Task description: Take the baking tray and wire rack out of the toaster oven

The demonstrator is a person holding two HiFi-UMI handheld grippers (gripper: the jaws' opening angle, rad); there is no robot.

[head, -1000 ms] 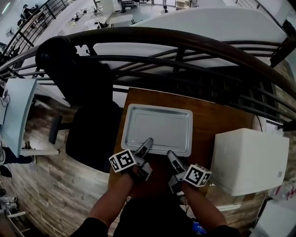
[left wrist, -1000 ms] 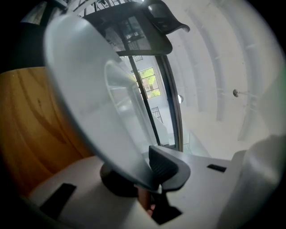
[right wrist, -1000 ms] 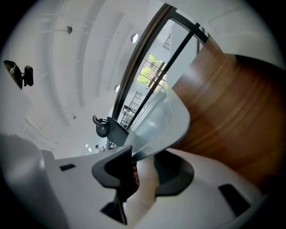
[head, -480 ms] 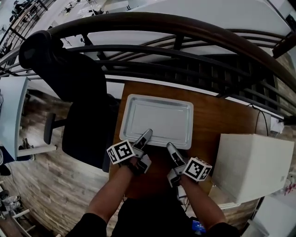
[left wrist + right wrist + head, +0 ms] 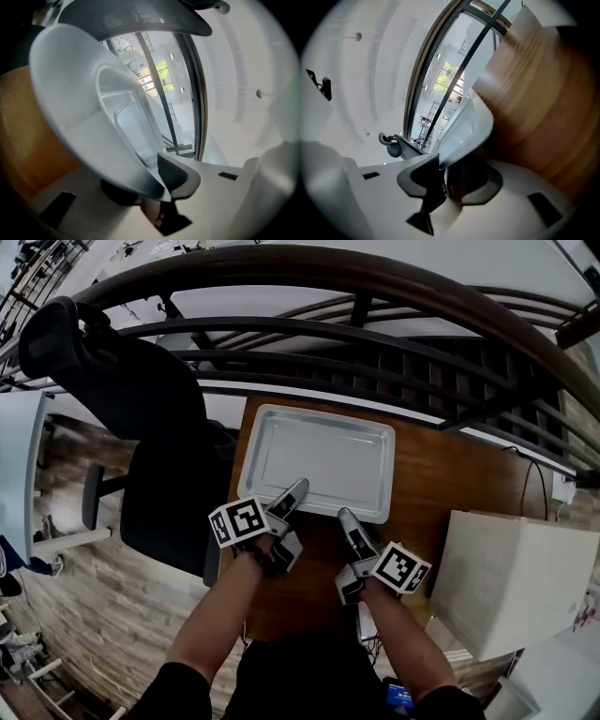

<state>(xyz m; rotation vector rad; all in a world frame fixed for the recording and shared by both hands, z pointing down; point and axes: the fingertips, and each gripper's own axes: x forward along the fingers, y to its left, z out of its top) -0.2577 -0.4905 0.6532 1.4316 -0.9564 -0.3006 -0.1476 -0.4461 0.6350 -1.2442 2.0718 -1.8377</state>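
Baking tray [image 5: 319, 460], over the wooden table [image 5: 441, 479] left of the white box [image 5: 516, 577]: left gripper [image 5: 296, 487] and right gripper [image 5: 346, 516] are both pinching its near rim, presumably sharing weight and holding it level.

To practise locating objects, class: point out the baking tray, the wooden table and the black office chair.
baking tray [image 5: 319, 460]: head view, on its bare inner floor.
wooden table [image 5: 450, 484]: head view, on bare top right of the tray.
black office chair [image 5: 169, 512]: head view, on its seat.
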